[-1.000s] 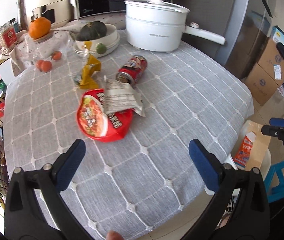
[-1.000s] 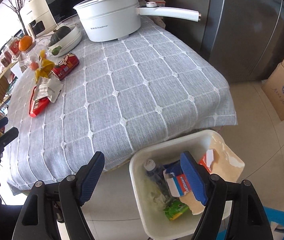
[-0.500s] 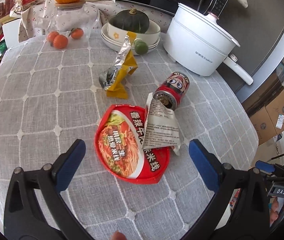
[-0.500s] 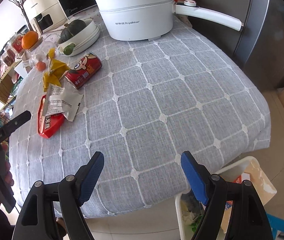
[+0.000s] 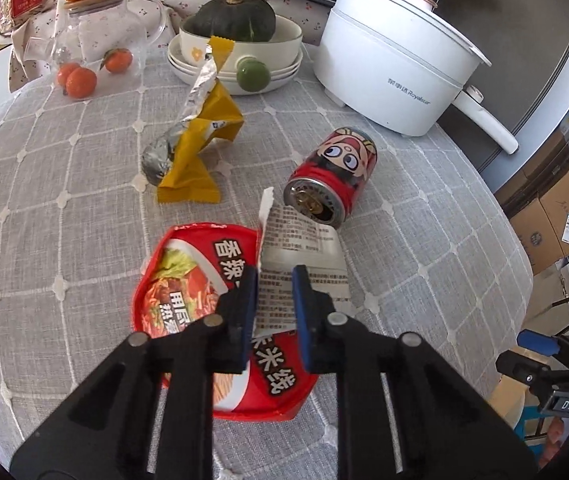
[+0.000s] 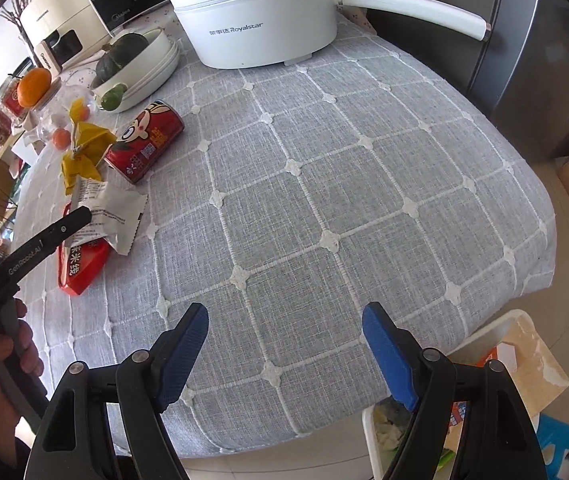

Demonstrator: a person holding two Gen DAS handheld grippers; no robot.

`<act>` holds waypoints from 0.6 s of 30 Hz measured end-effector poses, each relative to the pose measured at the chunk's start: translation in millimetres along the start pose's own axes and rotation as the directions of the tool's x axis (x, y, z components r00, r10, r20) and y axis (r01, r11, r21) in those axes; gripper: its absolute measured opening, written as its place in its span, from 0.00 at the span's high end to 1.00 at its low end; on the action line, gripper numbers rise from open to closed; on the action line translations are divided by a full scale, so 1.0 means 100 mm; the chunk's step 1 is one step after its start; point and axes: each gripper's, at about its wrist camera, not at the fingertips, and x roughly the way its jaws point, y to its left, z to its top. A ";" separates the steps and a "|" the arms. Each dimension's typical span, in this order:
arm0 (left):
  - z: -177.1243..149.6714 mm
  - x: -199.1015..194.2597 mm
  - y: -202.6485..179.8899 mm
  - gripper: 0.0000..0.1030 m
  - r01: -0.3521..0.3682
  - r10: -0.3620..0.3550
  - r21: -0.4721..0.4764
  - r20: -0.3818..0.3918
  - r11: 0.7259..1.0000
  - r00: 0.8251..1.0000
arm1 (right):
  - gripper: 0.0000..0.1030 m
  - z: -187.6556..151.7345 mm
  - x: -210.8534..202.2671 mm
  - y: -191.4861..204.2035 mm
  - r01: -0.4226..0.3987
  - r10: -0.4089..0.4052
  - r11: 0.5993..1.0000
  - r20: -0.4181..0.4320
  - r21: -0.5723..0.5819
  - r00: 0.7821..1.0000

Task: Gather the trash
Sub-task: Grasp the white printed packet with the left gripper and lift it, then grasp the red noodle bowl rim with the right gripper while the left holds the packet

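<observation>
The left gripper (image 5: 274, 294) has just been closing; its jaws pinch the white wrapper (image 5: 304, 256) on the red lid (image 5: 204, 304). Right gripper (image 6: 284, 344) gapes empty. Can (image 5: 334, 172) and yellow packet (image 5: 196, 148) remain farther off; bin (image 6: 496, 360) near right holds trash.

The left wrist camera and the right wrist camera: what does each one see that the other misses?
Only the left view shows the left gripper from above, its jaws just closed on the white printed paper wrapper over the red noodle-cup lid. Only the right shows the open right gripper, the white trash bin below the table's edge, and a hand. Both share the red cartoon drink can, yellow foil wrapper and white electric pot.
</observation>
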 end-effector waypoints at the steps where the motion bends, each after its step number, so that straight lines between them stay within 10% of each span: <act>1: 0.00 -0.02 0.01 0.93 0.001 -0.001 -0.001 0.001 1.000 1.000 | 0.22 -0.01 0.01 0.02 0.002 -0.002 1.000 -0.001 -0.005 1.000; 11: 0.01 -0.57 0.25 0.99 0.053 -0.051 -0.023 0.069 0.998 0.996 | 0.22 -0.06 0.08 0.36 -0.016 0.015 0.999 -0.003 -0.040 1.000; 18: 0.01 -1.08 0.56 0.99 -0.003 0.013 -0.060 0.166 0.998 0.986 | 0.22 -0.06 0.18 0.82 -0.187 0.187 0.982 0.003 -0.005 0.982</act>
